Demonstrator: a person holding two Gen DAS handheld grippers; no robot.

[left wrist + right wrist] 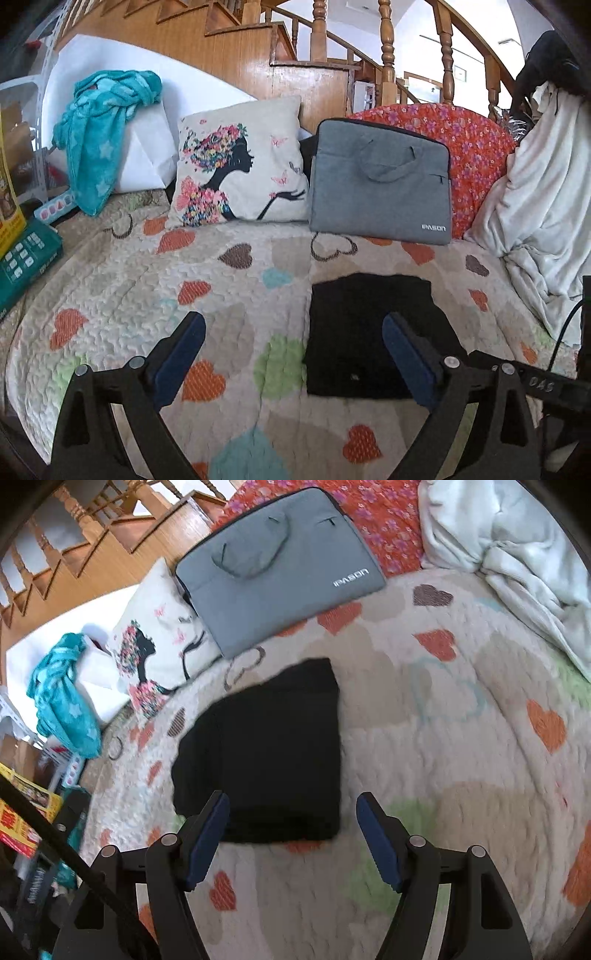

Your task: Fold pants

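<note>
Left gripper [293,336]: jaws are standing wide apart, nothing between the blue pads [184,350]; it is hanging above the quilt, angled downward toward the cushions.
Right gripper [293,823]: jaws are standing apart and are gripping nothing; it is pointing steeply down, its left finger [208,834] showing over the near edge of the pants, its right finger over bare quilt.
Pants [273,753]: black, lying flat as a compact, roughly rectangular folded packet; the near and right edges are running straight, the far left corner is looking ragged and stepped. Blur is hiding the layers. In the left view the pants [354,325] are sitting just beyond the right finger, a small pale mark showing near the front edge.
Pants position: resting on the quilt, near the grippers, well short of the bag, touching neither it nor the cushions.
Quilt [229,288]: cream, heart-patterned in orange, green, blue and brown, covering the whole working surface.
Bag [380,181]: grey, with handles, leaning upright behind the pants.
Cushion [240,162]: pale, silhouette print, leaning just left of the bag.
Red cushion [476,147]: floral, sitting behind the bag.
White cloth [535,206]: crumpled, lying at the right edge.
Teal blanket [99,136]: draping over a white block at far left.
Staircase [317,55]: wooden, rising behind everything.
</note>
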